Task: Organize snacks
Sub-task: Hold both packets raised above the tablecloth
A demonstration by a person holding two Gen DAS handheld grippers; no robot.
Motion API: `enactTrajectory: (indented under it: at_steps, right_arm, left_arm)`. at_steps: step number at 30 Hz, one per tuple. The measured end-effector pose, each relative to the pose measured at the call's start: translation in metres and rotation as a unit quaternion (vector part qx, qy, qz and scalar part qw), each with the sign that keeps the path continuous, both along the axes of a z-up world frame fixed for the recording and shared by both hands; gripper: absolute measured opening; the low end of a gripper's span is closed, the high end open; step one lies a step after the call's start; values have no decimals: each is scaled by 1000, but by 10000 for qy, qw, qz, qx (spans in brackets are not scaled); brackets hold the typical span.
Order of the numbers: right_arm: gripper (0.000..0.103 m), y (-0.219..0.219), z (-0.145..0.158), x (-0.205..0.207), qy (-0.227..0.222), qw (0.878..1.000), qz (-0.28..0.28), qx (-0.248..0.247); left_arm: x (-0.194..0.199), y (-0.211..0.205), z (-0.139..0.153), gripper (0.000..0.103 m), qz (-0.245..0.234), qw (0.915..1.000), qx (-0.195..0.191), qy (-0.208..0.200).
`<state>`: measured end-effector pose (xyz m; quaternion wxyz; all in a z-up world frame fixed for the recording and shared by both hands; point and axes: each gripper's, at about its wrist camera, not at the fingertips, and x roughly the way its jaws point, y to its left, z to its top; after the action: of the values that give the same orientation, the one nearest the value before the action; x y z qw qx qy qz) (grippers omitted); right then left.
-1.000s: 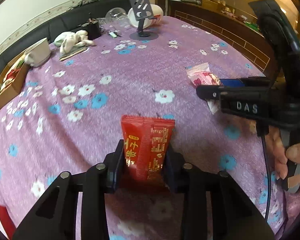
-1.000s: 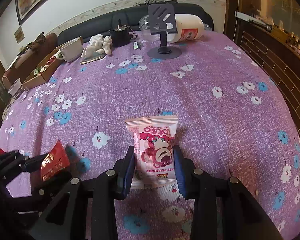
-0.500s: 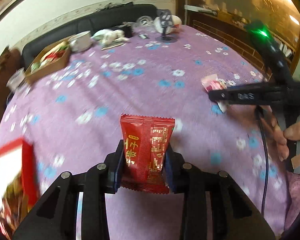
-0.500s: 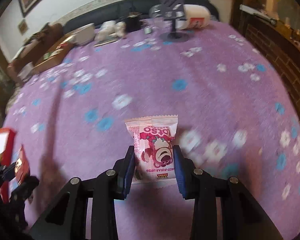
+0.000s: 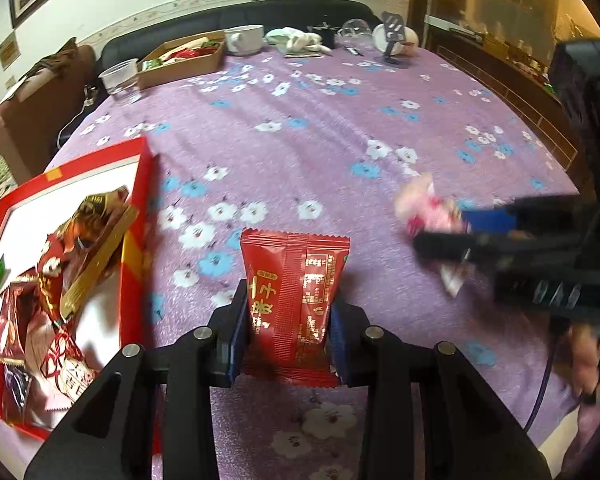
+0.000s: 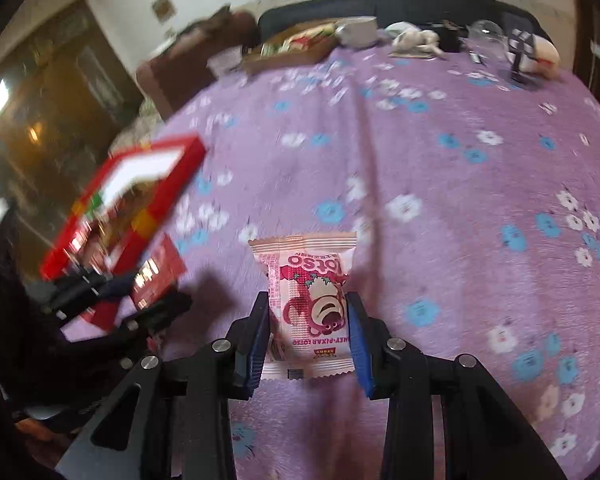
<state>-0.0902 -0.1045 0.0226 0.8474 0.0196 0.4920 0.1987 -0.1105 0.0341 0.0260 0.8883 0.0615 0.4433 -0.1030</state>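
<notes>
Snacks (image 5: 56, 292) fill red box (image 5: 134, 216); claws grip packets.

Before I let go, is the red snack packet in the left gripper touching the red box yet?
Apart. In the left wrist view, purple tablecloth shows between the red packet and the red box at its left.
</notes>
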Motion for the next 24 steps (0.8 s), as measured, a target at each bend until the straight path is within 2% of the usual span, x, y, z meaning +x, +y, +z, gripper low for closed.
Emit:
enactTrajectory:
  at_steps: [1,4,7,17,24]
  right_arm:
    - [37,6,-6,0,53,9999,8,-121]
    - [37,15,-8,-4,-189,9987,16,-463]
    - [38,16,-11,-3,-280,9980,18,-568]
    - [40,21,-13,-10,-561,9956,105,-742]
    - [41,19,-14,-13,-701,9952,74,-685]
  left_arm:
    - [0,1,-2,33,26,10000,-11,2]
    - [0,3,-6,33,90,10000,-25,-17]
    - [0,6,-9,33,125,9999,-72,-1]
    - [-2,6,-12,33,146,9998,-127,-82]
    - [-4,6,-12,33,141,9997,-109,-166]
